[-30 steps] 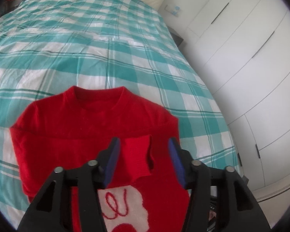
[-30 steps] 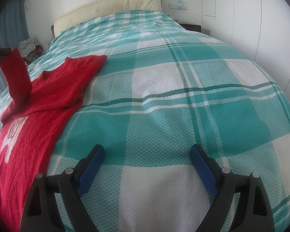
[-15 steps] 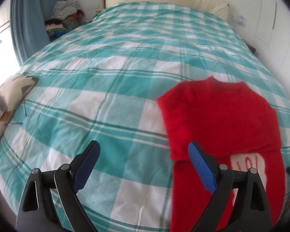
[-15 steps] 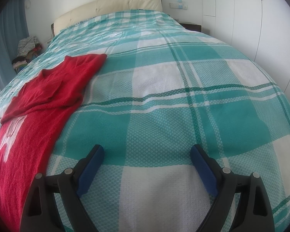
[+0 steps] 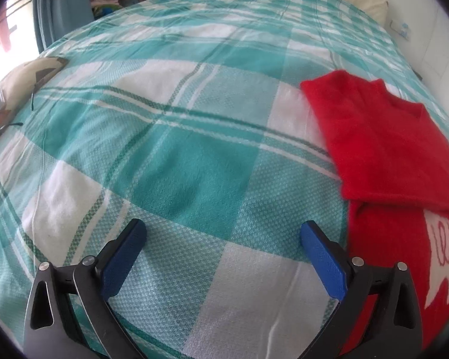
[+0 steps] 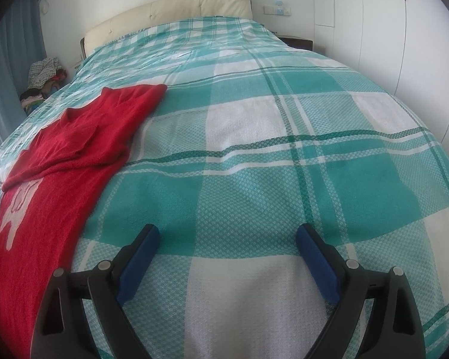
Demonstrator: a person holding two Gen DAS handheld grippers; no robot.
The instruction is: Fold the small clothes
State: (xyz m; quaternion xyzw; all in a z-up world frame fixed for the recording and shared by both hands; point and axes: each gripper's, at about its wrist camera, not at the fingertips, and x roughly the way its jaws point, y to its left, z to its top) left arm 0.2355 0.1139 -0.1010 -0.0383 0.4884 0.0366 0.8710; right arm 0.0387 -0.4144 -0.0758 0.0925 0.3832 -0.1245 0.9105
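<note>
In the left wrist view, the left gripper (image 5: 223,245) is hanging over the bedspread (image 5: 176,155) with its blue pads (image 5: 323,257) spread wide. Its jaws have just been opening, and nothing is sitting between them. The red sweater (image 5: 383,152) is lying off to the right of this gripper, just beside the right pad. The sweater's long side is running away from the camera, toward the headboard. A sleeve is lying folded across the chest, and a white picture patch (image 5: 440,257) is showing lower down. The sweater is looking fuzzy and soft. The bedspread is looking bumpy and woven, with teal and white squares.

In the right wrist view, the right gripper (image 6: 227,245) is also standing wide, with only bedspread between its pads. Here the sweater (image 6: 74,149) is lying off to the left, near but not touching the left pad. It is lying flat and limp, with soft wrinkles by the neck hole.

I think the left gripper is a little nearer the sweater. The next fold probably needs a grab at a sweater edge.
</note>
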